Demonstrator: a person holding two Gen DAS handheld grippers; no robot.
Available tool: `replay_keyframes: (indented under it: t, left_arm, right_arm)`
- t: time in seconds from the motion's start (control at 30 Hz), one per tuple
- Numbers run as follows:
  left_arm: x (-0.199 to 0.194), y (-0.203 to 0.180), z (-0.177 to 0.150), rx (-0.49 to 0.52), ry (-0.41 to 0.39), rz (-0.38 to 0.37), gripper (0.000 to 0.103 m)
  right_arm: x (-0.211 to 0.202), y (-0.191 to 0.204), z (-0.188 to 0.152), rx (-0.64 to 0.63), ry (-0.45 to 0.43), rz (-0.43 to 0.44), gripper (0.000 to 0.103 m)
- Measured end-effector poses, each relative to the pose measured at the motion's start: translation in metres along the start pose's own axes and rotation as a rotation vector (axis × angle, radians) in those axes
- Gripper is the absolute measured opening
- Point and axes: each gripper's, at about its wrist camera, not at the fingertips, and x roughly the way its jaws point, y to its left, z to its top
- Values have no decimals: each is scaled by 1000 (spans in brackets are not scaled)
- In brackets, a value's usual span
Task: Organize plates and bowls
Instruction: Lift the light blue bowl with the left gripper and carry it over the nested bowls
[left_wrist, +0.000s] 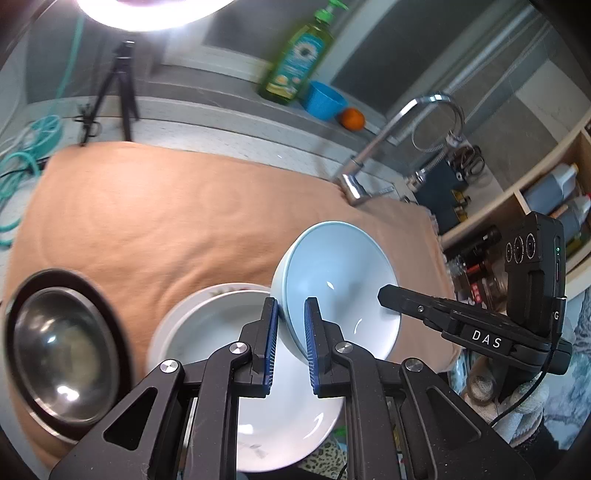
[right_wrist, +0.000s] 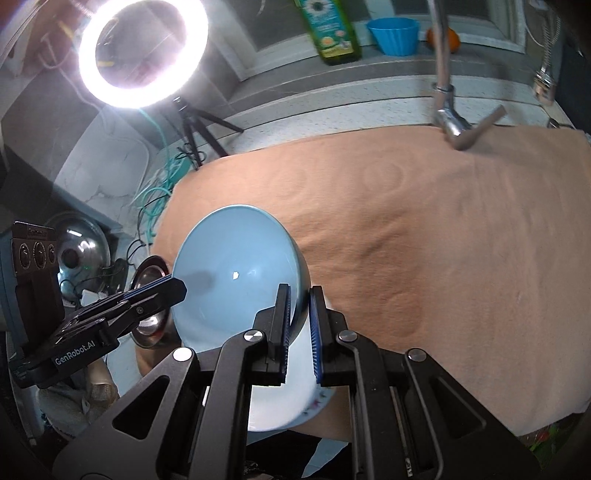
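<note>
Plate (left_wrist: 295, 424) half hidden under blue bowl (left_wrist: 340, 273), clamped by left gripper (left_wrist: 291, 336) and right gripper (right_wrist: 300, 325).

A pale blue bowl (left_wrist: 332, 273) hangs over a peach-orange cloth (left_wrist: 166, 221). Beneath the bowl, a white plate (left_wrist: 221, 317) carries a leaf-and-flower print on its rim. Left of the plate sits a shiny steel bowl (left_wrist: 62, 350) in a dark tray. Both grippers' pads (left_wrist: 271, 332) are blue on black.
</note>
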Motion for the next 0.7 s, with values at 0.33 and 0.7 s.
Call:
replay_keyframes:
  t: [0.33,0.7]
  left_arm:
    - [-47,46,-12,-91,-80,57,13]
    - [-85,93,-29,-203,-138,128,13]
  right_arm:
    - [23,69,3,-114,30,64,10]
    - [59,133,0,-222,93,117,10]
